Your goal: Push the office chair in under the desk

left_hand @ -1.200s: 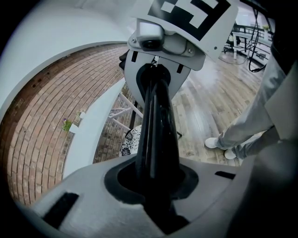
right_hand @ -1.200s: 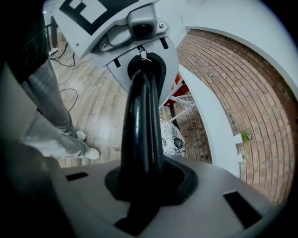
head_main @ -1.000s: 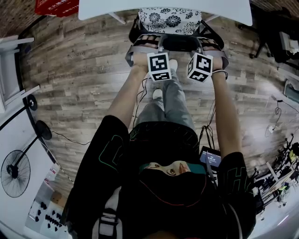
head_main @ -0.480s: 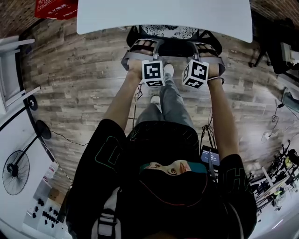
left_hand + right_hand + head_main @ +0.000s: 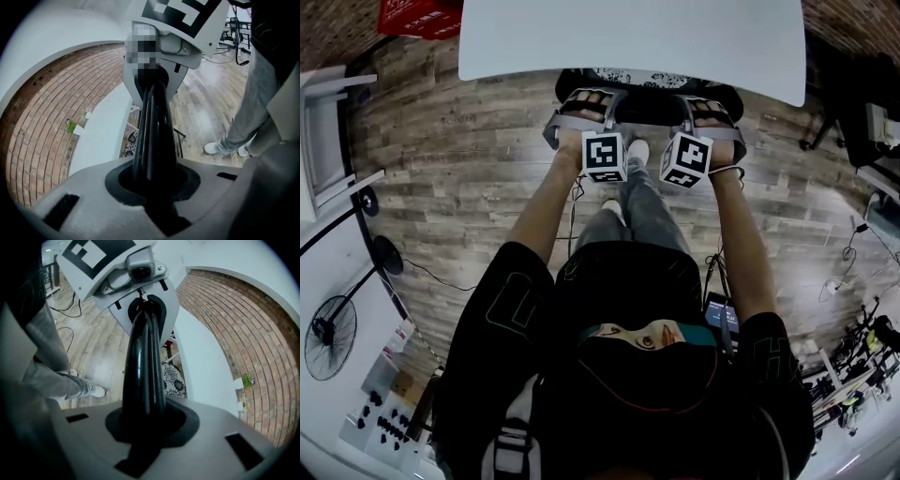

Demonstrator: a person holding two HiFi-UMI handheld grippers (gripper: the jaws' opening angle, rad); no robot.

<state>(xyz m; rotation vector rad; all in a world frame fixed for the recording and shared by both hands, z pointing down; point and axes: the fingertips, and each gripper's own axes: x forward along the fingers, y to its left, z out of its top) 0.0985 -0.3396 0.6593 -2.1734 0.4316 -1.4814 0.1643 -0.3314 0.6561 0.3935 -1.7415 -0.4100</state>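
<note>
The left hand-held gripper and right hand-held gripper are each clamped tight on the black top rail of the office chair, which sits mostly under the white worktop.

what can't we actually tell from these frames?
Chair seat and wheels: head view, hidden under the desk.
Red crate: head view, cut off by the top edge.
Small plant on the desk: right gripper view, too small to identify.
</note>
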